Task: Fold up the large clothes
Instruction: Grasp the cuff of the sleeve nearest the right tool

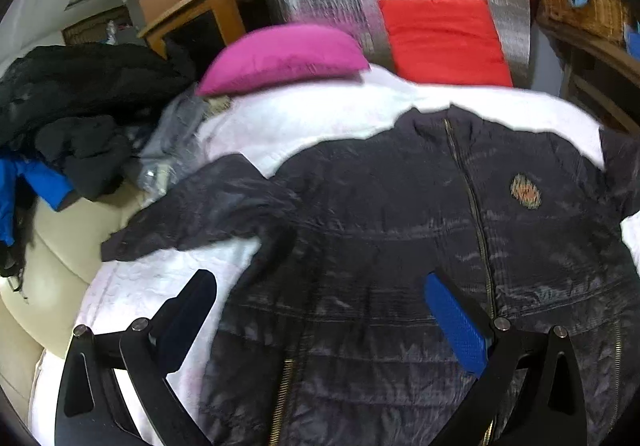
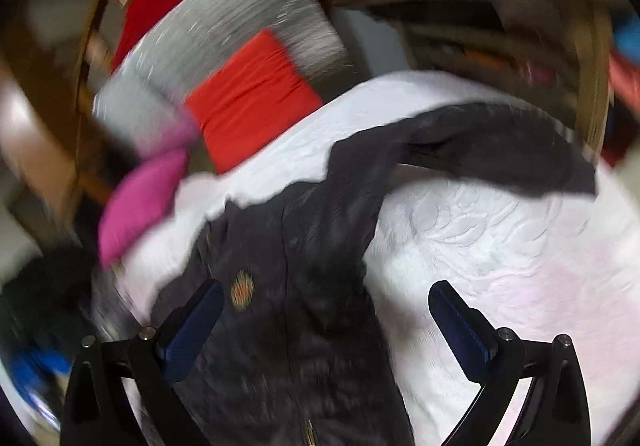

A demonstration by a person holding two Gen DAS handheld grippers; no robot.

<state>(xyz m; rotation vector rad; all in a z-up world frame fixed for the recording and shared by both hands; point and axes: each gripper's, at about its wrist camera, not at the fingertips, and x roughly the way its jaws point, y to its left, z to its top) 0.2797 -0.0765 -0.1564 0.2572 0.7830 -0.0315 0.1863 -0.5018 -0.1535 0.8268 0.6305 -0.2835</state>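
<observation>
dark quilted zip-front jacket (image 1: 400, 246) lying spread face-up on the white quilted bed cover (image 2: 500, 246), sleeves out to each side | left gripper (image 1: 320, 318) hovering above its lower front, fingers parted, grasping nothing | right gripper (image 2: 324, 326) hanging spread wide, empty, over the jacket's edge | right view blurring

Dark jacket (image 2: 304, 286) on white quilt (image 2: 500, 246)
</observation>
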